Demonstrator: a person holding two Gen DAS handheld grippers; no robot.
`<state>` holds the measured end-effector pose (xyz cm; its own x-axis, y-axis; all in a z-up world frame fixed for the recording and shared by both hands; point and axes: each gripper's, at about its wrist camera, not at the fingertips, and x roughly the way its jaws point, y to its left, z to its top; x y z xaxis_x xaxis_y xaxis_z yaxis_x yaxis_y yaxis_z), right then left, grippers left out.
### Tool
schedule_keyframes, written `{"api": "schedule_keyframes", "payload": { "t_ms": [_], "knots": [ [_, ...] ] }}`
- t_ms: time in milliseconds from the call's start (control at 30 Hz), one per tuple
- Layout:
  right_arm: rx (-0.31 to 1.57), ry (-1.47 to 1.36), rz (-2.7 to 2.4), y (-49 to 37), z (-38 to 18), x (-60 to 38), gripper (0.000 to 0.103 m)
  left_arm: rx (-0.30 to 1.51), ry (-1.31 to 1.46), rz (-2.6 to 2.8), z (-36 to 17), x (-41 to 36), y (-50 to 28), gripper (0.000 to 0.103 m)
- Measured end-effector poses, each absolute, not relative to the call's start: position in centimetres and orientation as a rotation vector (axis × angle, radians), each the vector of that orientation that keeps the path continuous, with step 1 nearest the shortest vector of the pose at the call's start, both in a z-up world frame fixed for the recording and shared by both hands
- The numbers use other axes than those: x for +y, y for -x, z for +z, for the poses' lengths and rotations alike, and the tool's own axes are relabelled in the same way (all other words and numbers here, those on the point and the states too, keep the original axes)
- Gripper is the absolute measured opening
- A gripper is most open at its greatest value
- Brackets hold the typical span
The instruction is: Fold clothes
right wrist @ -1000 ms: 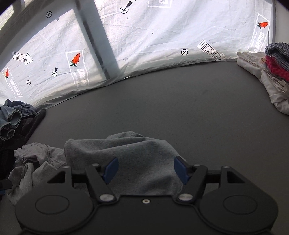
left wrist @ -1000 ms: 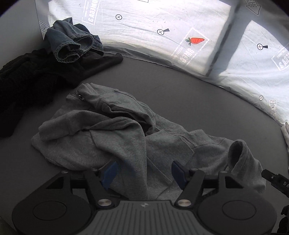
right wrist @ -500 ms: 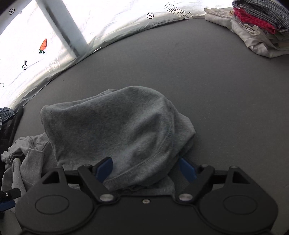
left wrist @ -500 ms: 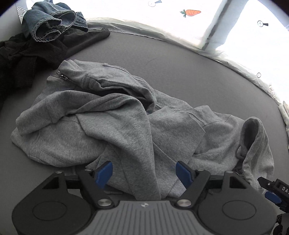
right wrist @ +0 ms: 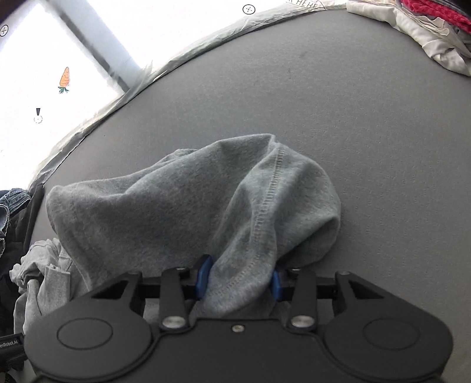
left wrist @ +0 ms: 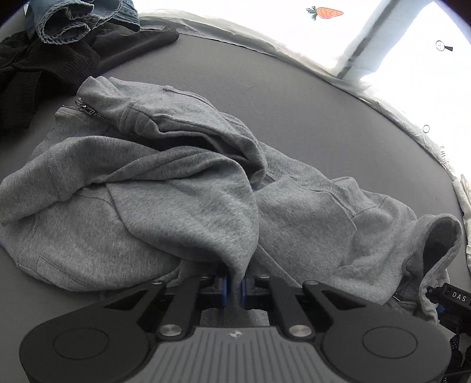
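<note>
Gray hoodie (left wrist: 182,188) lies crumpled mid-table, stretching left-right. Left gripper (left wrist: 233,287) fingers pinch a fold at its near edge; right gripper (right wrist: 240,280) fingers clamp the hood end.

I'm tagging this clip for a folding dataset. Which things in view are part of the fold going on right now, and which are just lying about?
In the job:
- grey hoodie
- left gripper, shut on a fold of it
- right gripper, closed on its bunched cloth

Lying about:
- denim garment
- black clothes
- white cloth with a red knit on top
</note>
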<state>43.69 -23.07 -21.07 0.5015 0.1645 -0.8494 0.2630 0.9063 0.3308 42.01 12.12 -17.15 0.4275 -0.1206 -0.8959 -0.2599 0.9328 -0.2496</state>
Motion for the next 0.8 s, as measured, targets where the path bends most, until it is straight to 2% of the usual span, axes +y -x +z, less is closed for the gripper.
{"api": "schedule_keyframes", "payload": {
  "t_ms": [100, 300, 500, 633, 733, 800],
  "knots": [
    [1.044, -0.420, -0.011, -46.2, -21.1, -22.8, 0.017, 1.134, 0.439, 0.095, -17.4, 12.9, -43.0, 0.008],
    [0.909, -0.313, 0.073, -54.5, -18.5, -21.5, 0.009, 1.160, 0.482, 0.081, -17.6, 13.3, -44.8, 0.008],
    [0.616, -0.116, 0.071, -65.2, -11.9, -19.5, 0.007, 1.178, 0.510, 0.061, -17.7, 13.5, -46.4, 0.008],
    [0.453, -0.076, 0.088, -68.6, -7.9, -17.6, 0.007, 1.141, 0.556, 0.042, -17.8, 13.4, -46.9, 0.011],
    [0.484, -0.020, 0.087, -69.7, -8.7, -16.2, 0.008, 1.157, 0.546, 0.051, -18.0, 12.8, -47.7, 0.012],
    [0.605, -0.049, 0.090, -69.4, -11.0, -16.1, 0.016, 1.174, 0.528, 0.057, -18.1, 12.4, -48.2, 0.011]
  ]
}}
